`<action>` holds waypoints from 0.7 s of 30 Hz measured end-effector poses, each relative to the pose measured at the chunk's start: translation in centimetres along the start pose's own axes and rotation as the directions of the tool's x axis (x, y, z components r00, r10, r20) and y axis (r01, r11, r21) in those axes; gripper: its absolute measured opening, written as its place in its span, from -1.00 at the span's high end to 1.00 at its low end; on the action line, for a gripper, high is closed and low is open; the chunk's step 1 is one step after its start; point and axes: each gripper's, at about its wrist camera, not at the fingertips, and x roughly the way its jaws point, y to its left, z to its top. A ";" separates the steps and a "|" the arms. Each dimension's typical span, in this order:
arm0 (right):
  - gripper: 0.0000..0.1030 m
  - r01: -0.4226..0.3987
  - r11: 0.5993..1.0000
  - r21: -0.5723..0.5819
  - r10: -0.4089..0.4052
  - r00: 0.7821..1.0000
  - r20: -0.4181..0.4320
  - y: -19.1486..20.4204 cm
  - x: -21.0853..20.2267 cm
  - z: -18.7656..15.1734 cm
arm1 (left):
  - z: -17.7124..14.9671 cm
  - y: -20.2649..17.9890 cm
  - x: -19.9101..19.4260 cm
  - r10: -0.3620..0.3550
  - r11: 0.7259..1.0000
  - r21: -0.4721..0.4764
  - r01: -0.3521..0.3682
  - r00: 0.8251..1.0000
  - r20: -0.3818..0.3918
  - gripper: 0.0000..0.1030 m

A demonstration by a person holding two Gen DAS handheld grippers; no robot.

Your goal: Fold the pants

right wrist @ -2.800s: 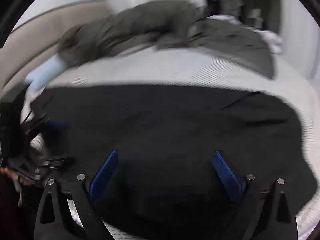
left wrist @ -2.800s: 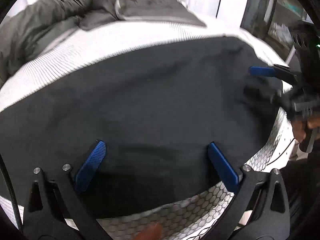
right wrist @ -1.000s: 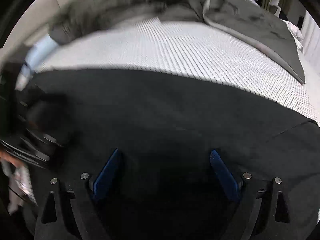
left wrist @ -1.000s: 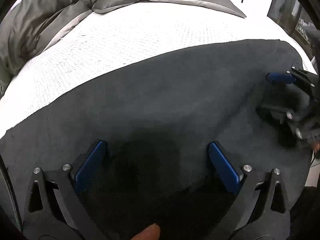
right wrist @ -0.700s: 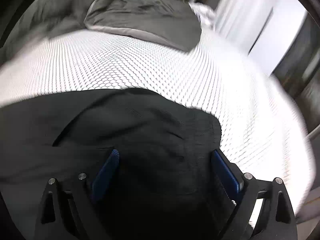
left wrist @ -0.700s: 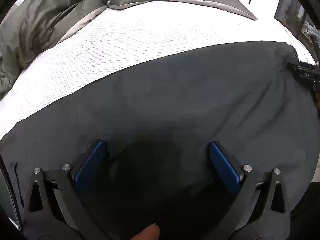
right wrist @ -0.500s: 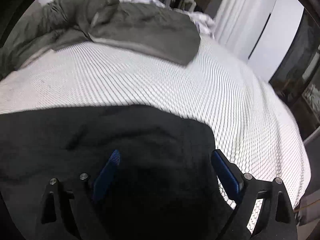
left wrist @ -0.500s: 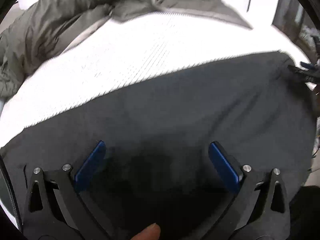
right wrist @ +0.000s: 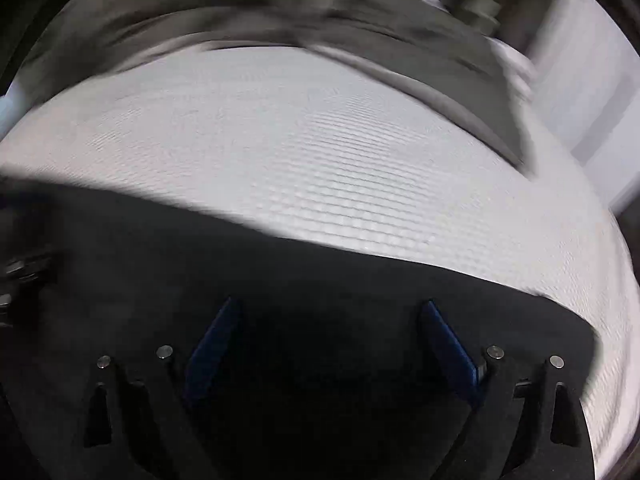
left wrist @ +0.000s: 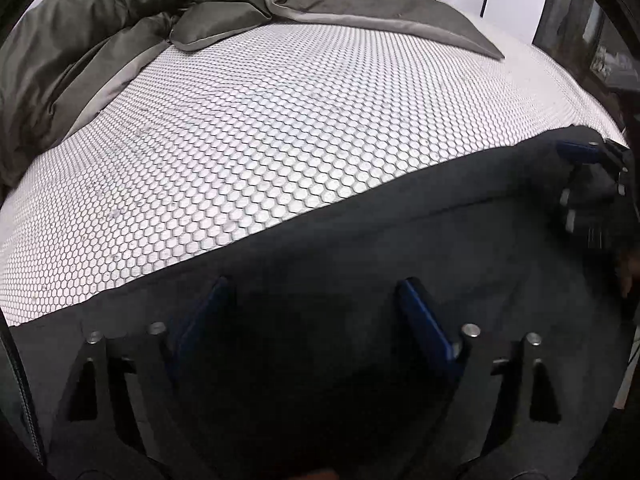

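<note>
One pants [left wrist: 360,240] lies lengthwise along your bed's [left wrist: 280,140] near edge; your left gripper [left wrist: 316,312] and right gripper [right wrist: 332,332] gape above it.

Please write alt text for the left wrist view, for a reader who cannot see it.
The open left gripper hovers over dark pants spread on a white honeycomb-patterned bed cover. The right gripper is at the pants' far right edge, and a rumpled grey duvet lies behind.
</note>
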 end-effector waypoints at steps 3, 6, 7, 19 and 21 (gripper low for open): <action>-0.81 0.163 0.972 0.166 -0.157 0.986 -0.051 -7.1 0.2 -1.8 | -0.5 0.8 -0.2 0.019 1.000 -0.004 -0.019 1.000 0.004 -0.60; -0.82 0.168 0.941 0.292 -0.158 0.986 -0.058 -10.1 -0.3 -3.0 | -0.4 2.5 0.0 0.014 0.999 -0.043 -0.014 1.000 0.003 -0.60; -0.81 0.172 0.941 0.290 -0.167 0.985 -0.042 -9.8 -1.2 -2.8 | -0.4 2.4 -0.4 0.028 0.998 -0.048 -0.028 1.000 0.008 -0.52; -0.82 -0.179 0.984 -0.022 0.178 0.984 -0.029 7.2 -6.2 -6.4 | -1.6 -4.9 -0.2 -0.055 0.995 0.080 0.055 0.998 0.003 -0.62; -0.84 -0.168 0.984 -0.056 0.166 0.986 -0.029 7.3 -5.7 -6.6 | -2.6 -2.6 -0.7 0.006 0.999 0.048 -0.006 1.000 0.011 -0.80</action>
